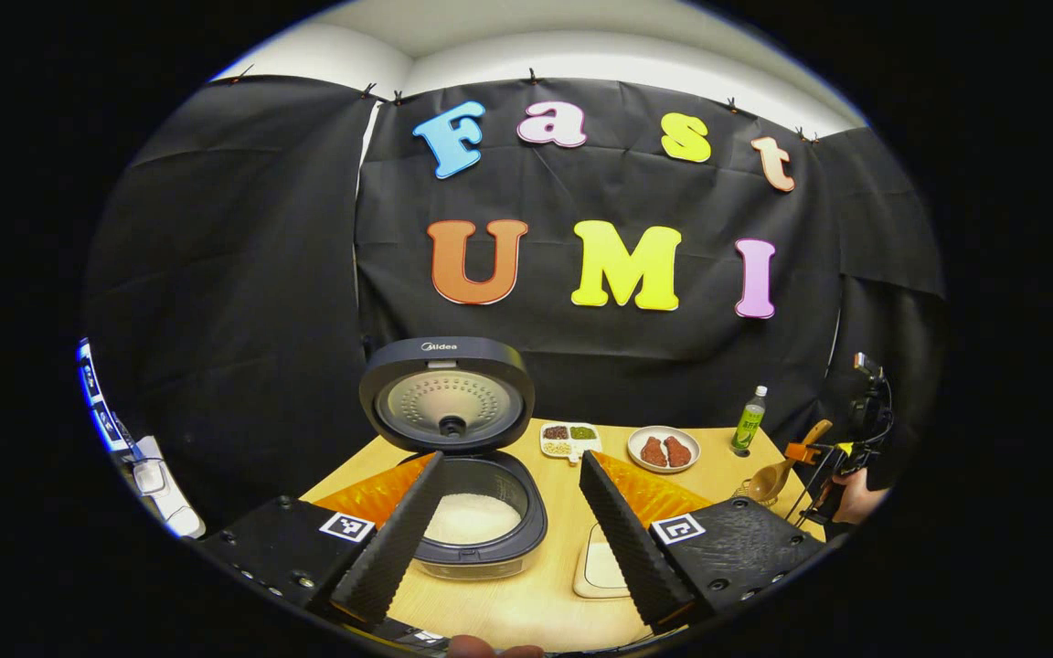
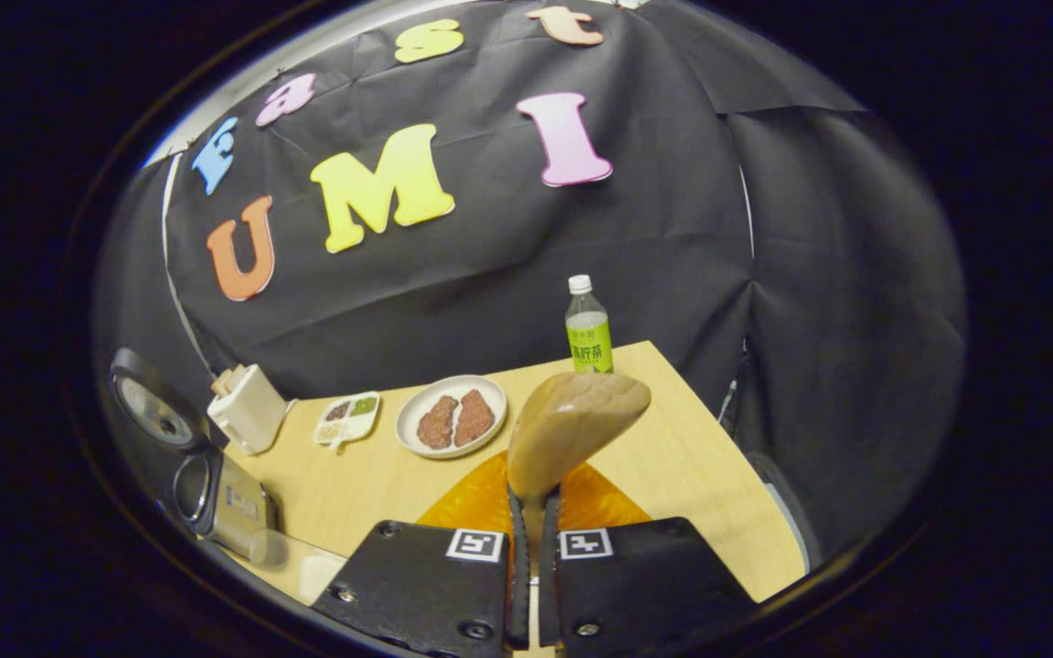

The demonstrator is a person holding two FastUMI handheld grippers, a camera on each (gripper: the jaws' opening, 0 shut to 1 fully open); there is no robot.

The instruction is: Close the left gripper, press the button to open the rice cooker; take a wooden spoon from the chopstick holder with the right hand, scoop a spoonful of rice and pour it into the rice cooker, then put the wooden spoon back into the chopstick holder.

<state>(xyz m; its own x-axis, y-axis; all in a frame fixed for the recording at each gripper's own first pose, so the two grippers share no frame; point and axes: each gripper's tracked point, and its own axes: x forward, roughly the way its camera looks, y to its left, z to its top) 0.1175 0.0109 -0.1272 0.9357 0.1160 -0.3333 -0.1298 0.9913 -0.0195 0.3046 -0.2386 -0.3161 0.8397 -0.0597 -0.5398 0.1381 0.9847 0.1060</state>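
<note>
In the left gripper view, my left gripper [image 1: 513, 539] hung over the near edge of the counter [image 1: 526, 603] with its fingers spread wide and nothing between them, and beyond them the rice cooker [image 1: 472, 512] stood with its lid [image 1: 447, 395] swung up and white rice showing in the pot, so I judged the button press done. At the far right of that view my right gripper [image 1: 842, 457] held the wooden spoon [image 1: 787, 466] just above a holder on the counter, the handle slanting up to the right and the bowl low to the left; whether this was the chopstick holder I could not tell. In the right gripper view, the right gripper's fingers were drawn narrow and clamped on the spoon's handle, its long axis running straight away from me and the bowl tipped up at the far end above the counter. I judged the spoon picked up, with scooping, pouring and returning still ahead.
</note>
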